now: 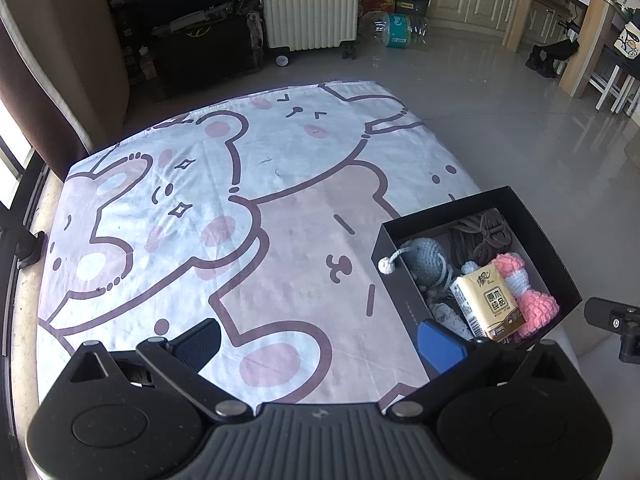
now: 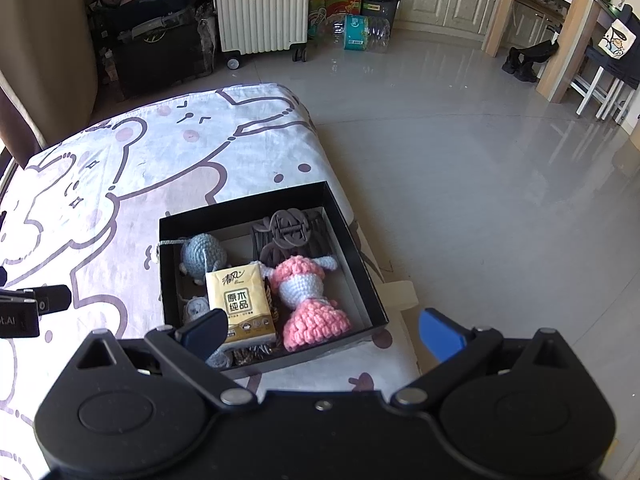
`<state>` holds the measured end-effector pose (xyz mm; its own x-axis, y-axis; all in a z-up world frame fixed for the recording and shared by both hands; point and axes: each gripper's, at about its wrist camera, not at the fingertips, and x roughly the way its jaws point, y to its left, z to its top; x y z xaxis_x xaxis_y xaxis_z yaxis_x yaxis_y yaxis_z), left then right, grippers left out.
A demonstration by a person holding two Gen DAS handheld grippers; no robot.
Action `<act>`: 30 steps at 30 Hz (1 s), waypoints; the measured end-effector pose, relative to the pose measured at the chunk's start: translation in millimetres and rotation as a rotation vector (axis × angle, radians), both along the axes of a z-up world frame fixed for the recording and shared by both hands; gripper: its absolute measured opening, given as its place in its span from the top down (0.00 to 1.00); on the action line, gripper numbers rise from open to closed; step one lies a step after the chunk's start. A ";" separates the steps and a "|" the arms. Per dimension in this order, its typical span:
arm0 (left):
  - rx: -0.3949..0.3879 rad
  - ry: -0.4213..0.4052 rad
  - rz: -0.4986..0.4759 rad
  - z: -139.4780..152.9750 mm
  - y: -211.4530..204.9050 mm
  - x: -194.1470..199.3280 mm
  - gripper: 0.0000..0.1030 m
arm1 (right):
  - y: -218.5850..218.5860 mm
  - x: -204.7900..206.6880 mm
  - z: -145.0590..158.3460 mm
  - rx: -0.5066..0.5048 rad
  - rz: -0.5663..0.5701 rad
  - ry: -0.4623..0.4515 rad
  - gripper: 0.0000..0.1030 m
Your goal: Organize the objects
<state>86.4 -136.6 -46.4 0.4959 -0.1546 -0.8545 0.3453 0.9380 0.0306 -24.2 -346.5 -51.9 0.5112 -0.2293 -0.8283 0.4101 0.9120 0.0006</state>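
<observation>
At five o'clock on the cartoon blanket (image 1: 240, 184) sits the black box (image 2: 276, 202), holding the tissue pack (image 2: 240, 304) and pink crochet doll (image 2: 308, 300); left gripper (image 1: 320, 340) and right gripper (image 2: 322, 330) hang spread wide, empty; lift away slowly, clearing the rim

Left hand-held gripper (image 1: 320, 344): fingers spread wide, nothing between them, over a cartoon-bear cloth (image 1: 200, 208). Black box (image 1: 404, 304) at the cloth's right edge, containing: yellow tissue pack (image 1: 486, 304), pink-and-white crochet doll (image 1: 528, 300), blue-grey crochet toy (image 1: 426, 260), brown cord bundle (image 1: 480, 236). White suitcase (image 1: 308, 4) on the floor beyond.
</observation>
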 end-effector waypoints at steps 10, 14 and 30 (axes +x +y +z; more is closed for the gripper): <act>0.007 0.002 0.001 -1.0 0.1 0.2 0.00 | -0.9 -0.6 -0.2 0.003 -0.002 0.000 0.00; 0.010 0.001 -0.001 -1.1 -0.1 0.0 0.00 | -1.1 -1.2 -0.7 0.005 -0.004 0.000 0.00; 0.011 0.000 -0.008 -2.1 -0.7 -1.1 0.00 | -1.4 -1.4 -1.6 0.006 -0.003 0.001 0.00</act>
<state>85.3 -137.3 -48.5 0.4945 -0.1492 -0.8563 0.3524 0.9350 0.0407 -25.6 -347.9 -53.6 0.5099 -0.2260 -0.8300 0.4126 0.9109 0.0054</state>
